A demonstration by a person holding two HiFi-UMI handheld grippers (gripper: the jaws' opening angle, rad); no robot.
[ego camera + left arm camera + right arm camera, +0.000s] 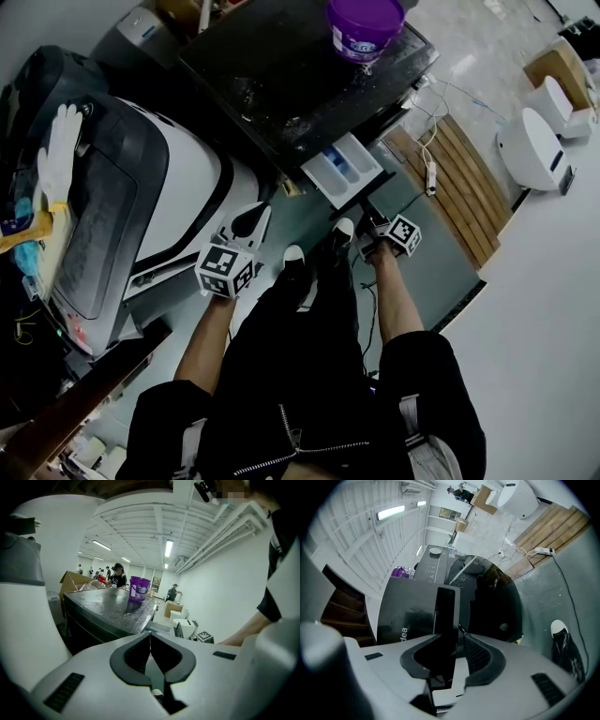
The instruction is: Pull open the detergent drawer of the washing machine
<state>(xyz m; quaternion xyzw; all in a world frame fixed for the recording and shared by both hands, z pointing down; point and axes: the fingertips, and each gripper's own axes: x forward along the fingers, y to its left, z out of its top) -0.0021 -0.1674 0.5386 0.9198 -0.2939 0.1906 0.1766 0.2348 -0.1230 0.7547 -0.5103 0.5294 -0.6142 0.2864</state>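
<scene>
The black washing machine (281, 75) stands ahead of me. Its detergent drawer (342, 169) is pulled out, showing a white tray with blue compartments. My right gripper (367, 217) is at the drawer's front end. In the right gripper view, the drawer's black front panel (445, 611) stands between the jaws of my right gripper (452, 637). A thin gap shows beside one pad, so the jaws are open. My left gripper (253, 214) hangs left of the drawer, apart from it. In its own view my left gripper (150, 637) is shut with nothing held.
A purple bucket (364, 26) sits on the machine's top. A white and grey appliance (159, 206) with a white glove (58, 150) on it stands at the left. A wooden pallet (464, 187), a power strip (430, 175) and a white device (530, 145) lie to the right.
</scene>
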